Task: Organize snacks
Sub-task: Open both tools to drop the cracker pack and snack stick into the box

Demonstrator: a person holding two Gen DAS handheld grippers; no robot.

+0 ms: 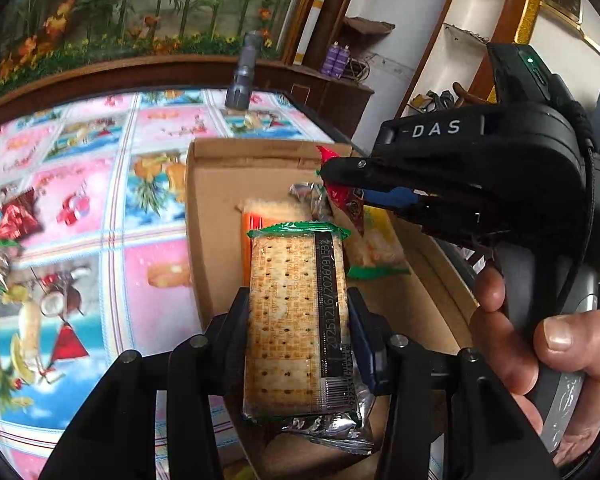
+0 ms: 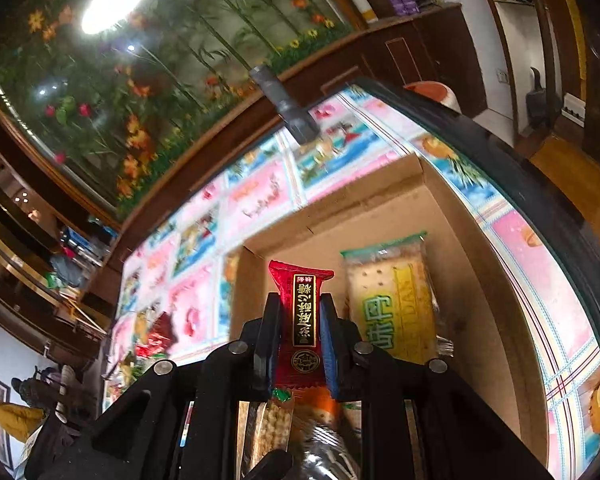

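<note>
A table under a pink and blue fruit-print cloth (image 1: 100,216) carries an open cardboard box (image 1: 220,184) and a grey flashlight (image 1: 242,76), standing before a floral mural. Your left gripper (image 1: 298,320) is closed on a green-edged cracker packet (image 1: 296,320) held above the box. Your right gripper (image 2: 300,336) clamps a red candy wrapper (image 2: 302,320) over the box, where a yellow cracker packet (image 2: 392,304) lies. Loose snacks (image 1: 8,228) sit left of the box.
</note>
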